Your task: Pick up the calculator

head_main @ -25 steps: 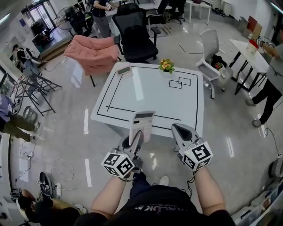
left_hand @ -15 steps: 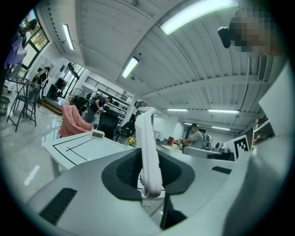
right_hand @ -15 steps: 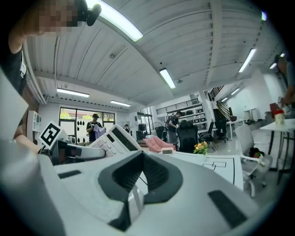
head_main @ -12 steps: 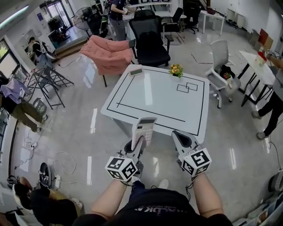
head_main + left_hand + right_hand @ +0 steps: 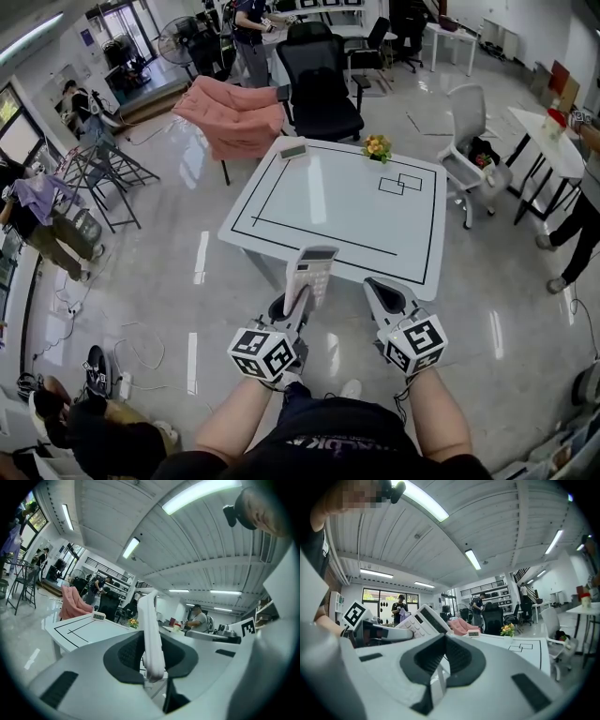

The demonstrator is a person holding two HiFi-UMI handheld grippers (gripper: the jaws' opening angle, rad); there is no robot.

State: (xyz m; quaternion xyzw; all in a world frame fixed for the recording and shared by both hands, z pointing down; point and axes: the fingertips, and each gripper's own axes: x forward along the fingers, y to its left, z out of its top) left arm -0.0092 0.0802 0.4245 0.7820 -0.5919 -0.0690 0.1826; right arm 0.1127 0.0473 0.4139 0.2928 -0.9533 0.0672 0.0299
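White calculator [image 5: 311, 272] clamped in left gripper [image 5: 297, 300] fingers, long axis pointing toward table [image 5: 328, 197]; right gripper [image 5: 379, 287] fingers closed, empty.

Left gripper [image 5: 293, 304], right gripper [image 5: 380, 289]: light grey shells, black ribbed pads [image 5: 423, 662] inside fingers. Black-and-white marker cube [image 5: 261, 354] behind fingers on each. Person: black printed T-shirt [image 5: 349, 442].

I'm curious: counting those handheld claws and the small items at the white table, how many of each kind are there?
Grippers: 2, left gripper and right gripper
Calculator: 1, clamped in the left gripper
Flower pot: 1, on the table
Small digital display: 1, on the table
Total: 5
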